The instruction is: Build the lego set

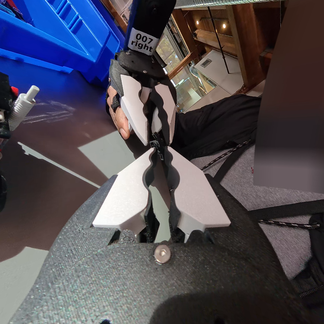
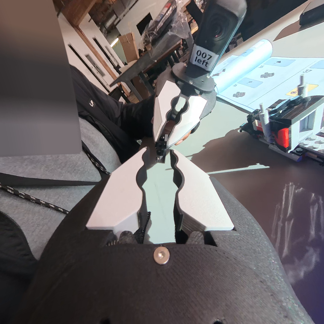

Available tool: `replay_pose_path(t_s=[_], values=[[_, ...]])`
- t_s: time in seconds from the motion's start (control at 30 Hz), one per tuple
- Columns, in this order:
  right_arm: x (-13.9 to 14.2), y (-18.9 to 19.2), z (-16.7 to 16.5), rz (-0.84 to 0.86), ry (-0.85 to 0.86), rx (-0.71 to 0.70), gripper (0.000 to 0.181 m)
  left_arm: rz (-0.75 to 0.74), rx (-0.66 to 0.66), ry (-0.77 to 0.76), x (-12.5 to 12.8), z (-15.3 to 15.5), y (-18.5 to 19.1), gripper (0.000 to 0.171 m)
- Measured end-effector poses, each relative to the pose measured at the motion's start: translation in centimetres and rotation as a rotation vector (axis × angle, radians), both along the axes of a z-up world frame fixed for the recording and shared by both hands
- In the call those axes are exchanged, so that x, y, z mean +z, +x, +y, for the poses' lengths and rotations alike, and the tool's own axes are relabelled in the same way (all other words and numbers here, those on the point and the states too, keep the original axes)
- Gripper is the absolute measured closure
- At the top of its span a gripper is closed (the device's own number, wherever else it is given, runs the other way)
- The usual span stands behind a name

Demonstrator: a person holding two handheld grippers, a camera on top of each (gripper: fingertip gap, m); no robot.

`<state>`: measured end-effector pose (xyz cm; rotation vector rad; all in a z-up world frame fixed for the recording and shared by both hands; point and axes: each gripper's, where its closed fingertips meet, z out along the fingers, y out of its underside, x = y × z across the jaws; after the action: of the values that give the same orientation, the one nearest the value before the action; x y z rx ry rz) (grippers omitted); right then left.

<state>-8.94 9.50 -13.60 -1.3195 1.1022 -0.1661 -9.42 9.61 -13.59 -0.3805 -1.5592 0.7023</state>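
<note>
A small black lego piece is held in the air over the table's near edge. My left gripper is shut on it, and the right wrist view shows the left gripper pinching the piece at its tips. My right gripper is open, its fingertips on either side of the piece's free end. The left wrist view shows the right gripper coming from above, tip to tip with the left. The partly built white, black and red lego model stands on the table to the right, also at the left edge of the left wrist view.
An open instruction booklet lies behind the model. Blue plastic bins stand at the far side of the table. A seated person in a grey top and black jacket is close behind both grippers. The tips of both grippers are at nearly the same place.
</note>
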Motion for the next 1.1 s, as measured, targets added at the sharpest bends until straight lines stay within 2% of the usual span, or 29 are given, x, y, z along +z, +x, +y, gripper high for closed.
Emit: replay_pose_path(t_s=[0.27, 0.43, 1.1], values=[[-0.22, 0.24, -0.09, 0.023, 0.042, -0.007, 0.158, -0.017, -0.011, -0.019, -0.08, 0.23, -0.22, 0.164], [-0.15, 0.11, 0.43, 0.015, 0.047, 0.016, 0.170, -0.023, -0.010, -0.034, -0.07, 0.27, -0.25, 0.164], [-0.48, 0.13, 0.43, 0.016, 0.026, 0.009, 0.171, -0.061, 0.003, -0.071, -0.30, 0.17, -0.22, 0.164]])
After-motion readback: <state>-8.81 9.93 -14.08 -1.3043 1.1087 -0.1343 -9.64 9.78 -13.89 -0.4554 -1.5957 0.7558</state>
